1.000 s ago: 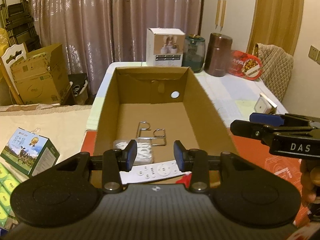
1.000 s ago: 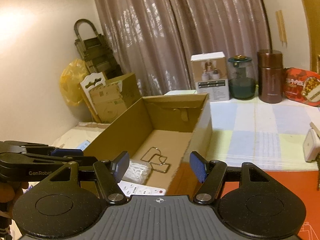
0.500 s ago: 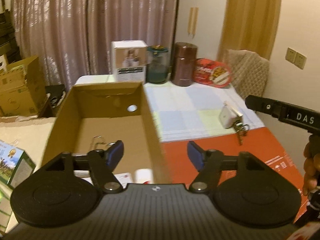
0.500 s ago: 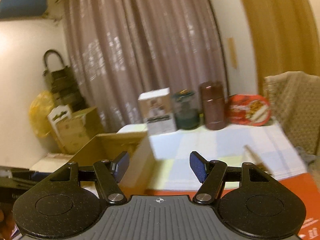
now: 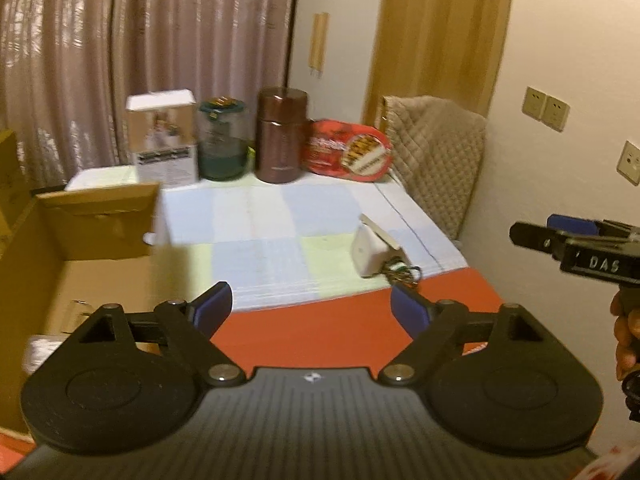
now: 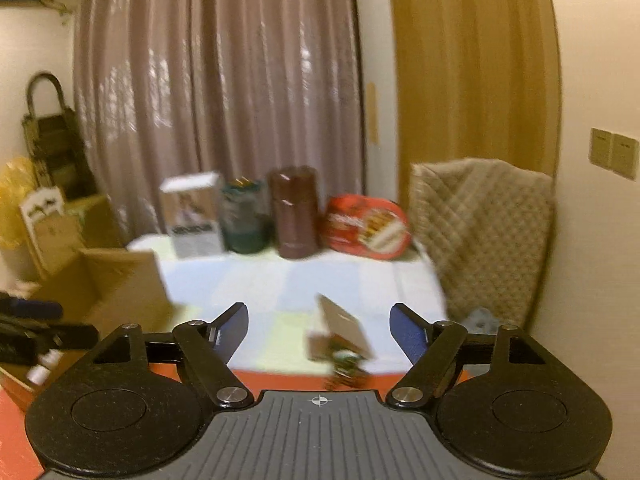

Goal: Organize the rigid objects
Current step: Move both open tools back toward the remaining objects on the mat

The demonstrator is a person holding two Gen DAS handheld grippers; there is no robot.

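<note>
The table [image 5: 280, 216], under a pale checked cloth with a red mat on its near part, carries everything here. On its left stands one open cardboard box [image 5: 96, 220], its near wall beside the left gripper's left finger; the blurred things on its floor cannot be told apart.

The left gripper [image 5: 310, 308] has its jaws spread wide; they have just been opening, and only the red mat shows between the blue pads, which touch nothing. The right gripper [image 6: 318, 326] also stands wide apart, its jaws having just opened further, and it holds nothing. In the left wrist view its black tip juts in from the right edge, gripped by a hand [image 5: 626, 340].

One small white box with a bunch of keys [image 5: 374, 250] lies on the cloth just at the edge of the red mat. It sits beyond and slightly right of the left gripper's right pad, apart from it. In the right wrist view it appears, blurred, ahead of that gripper and framed between its fingers, not touched by either.

Along the far edge stand four things in a row: one white carton [image 5: 164, 136], one green-lidded glass jar [image 5: 222, 138], one brown canister [image 5: 282, 134] and one red tin [image 5: 348, 150].
</note>
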